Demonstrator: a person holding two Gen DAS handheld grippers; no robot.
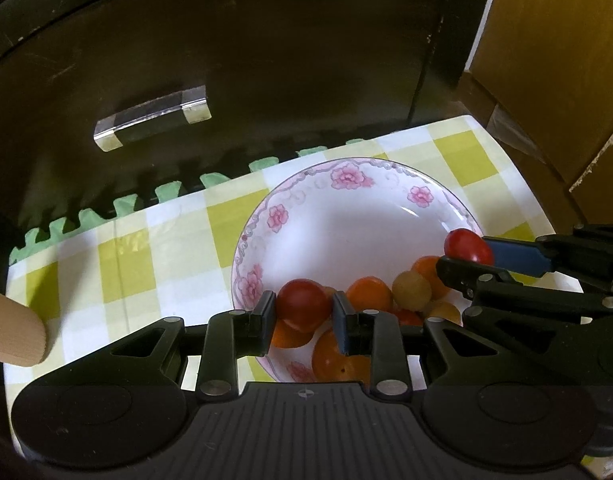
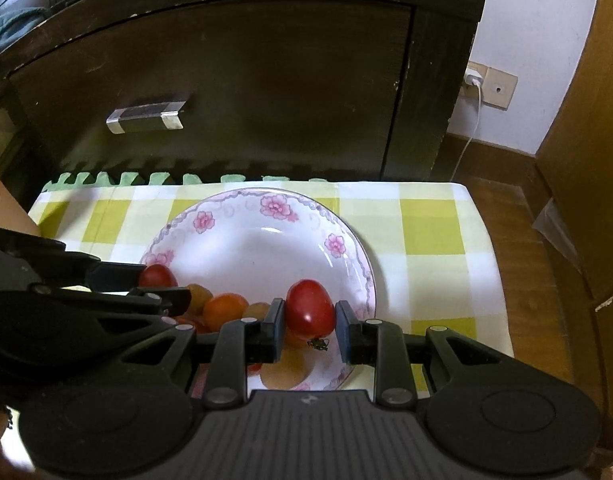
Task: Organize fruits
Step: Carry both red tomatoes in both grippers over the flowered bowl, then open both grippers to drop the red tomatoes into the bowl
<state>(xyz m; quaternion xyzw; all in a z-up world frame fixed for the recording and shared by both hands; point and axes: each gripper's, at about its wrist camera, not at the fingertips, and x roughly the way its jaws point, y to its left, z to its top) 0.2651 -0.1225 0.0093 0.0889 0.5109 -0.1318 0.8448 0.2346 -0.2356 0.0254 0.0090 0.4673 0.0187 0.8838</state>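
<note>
My left gripper (image 1: 304, 312) is clenched on one red tomato (image 1: 302, 305). My right gripper (image 2: 309, 320) grasps another red tomato (image 2: 309, 313), both over the floral bowl's (image 2: 242, 204) six o'clock rim.

Fruit pile (image 1: 370, 300) — partly hidden behind left hand-held gripper (image 1: 304, 310).

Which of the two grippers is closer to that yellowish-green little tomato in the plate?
The right one. The right gripper, holding a red tomato, sits just above and beside the yellowish-green tomato. The left gripper, gripping another red tomato, is farther, across an orange tomato.
</note>
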